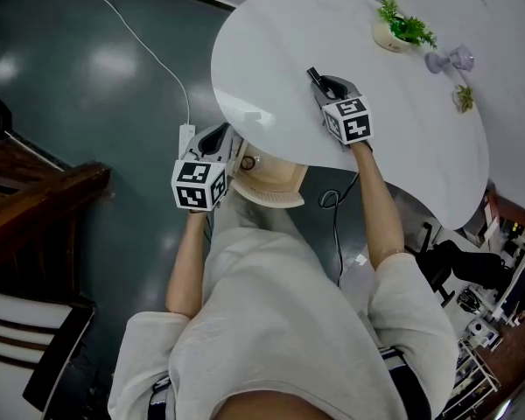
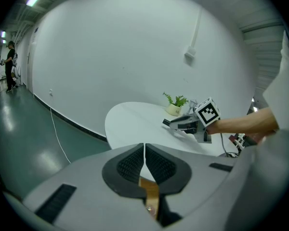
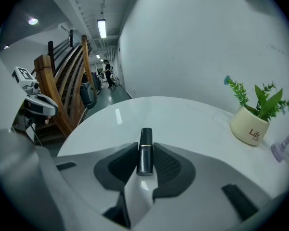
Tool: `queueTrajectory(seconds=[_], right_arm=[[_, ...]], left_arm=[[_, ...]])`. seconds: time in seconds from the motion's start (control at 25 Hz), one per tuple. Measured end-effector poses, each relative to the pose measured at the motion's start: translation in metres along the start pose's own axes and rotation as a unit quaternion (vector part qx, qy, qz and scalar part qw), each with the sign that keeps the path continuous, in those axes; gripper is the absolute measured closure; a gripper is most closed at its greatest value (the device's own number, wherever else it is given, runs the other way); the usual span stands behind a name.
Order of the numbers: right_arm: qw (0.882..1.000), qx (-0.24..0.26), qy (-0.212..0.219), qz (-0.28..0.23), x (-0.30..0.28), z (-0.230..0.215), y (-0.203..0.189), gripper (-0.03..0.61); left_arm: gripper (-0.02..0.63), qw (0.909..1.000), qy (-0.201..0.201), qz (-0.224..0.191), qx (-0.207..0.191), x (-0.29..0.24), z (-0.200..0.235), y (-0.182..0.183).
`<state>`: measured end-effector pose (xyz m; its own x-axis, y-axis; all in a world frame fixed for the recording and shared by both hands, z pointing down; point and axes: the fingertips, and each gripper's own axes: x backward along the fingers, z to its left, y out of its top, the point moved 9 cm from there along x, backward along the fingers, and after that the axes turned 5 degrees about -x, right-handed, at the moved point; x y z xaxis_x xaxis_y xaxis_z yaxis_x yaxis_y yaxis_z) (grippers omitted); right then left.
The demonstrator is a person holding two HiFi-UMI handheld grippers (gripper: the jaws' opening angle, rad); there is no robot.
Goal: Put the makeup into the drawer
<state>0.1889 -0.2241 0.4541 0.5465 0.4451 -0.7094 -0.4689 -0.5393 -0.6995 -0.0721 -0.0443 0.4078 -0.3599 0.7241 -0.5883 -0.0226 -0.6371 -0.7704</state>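
The tan round thing (image 1: 264, 180) is half tucked under the table (image 1: 271, 51) edge, so no idea what it is. The right gripper (image 3: 145, 146) is pinched on the black lipstick (image 3: 145, 154), which sits lengthwise between the pads with its end poking past the tips. The left gripper (image 2: 144, 148) is closed with nothing in it. The plant pot (image 3: 249, 125) says "Li…", rest unreadable.

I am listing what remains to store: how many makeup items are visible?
1. A black lipstick is gripped between the fingers of the right gripper, above the white table. No other shows on the tabletop; more may be hidden elsewhere.
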Motion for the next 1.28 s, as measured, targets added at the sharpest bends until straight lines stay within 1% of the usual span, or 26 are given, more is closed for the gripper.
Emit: queueTrajectory(seconds=[0.32,0.6,0.76,1.0,1.28], right_arm=[[0.999,0.021,0.036,-0.024,0.025,0.054,-0.008,0.485],[0.995,0.032,0.080,-0.049,0.047,0.114,-0.011,0.485],[0.992,0.045,0.109,-0.054,0.054,0.149,-0.017,0.485],[0.985,0.066,0.154,-0.031,0.056,0.193,-0.035,0.485],[0.978,0.087,0.191,0.010,0.047,0.227,-0.067,0.485]], left_arm=[[0.597,1.0000,0.005,-0.008,0.001,0.011,-0.006,-0.006],[0.597,0.9998,0.014,-0.013,0.005,0.023,-0.005,-0.013],[0.597,0.9997,0.020,-0.013,0.009,0.030,-0.002,-0.019],[0.597,0.9995,0.028,-0.008,0.012,0.038,0.002,-0.030],[0.597,0.9996,0.026,-0.001,0.013,0.042,0.000,-0.040]])
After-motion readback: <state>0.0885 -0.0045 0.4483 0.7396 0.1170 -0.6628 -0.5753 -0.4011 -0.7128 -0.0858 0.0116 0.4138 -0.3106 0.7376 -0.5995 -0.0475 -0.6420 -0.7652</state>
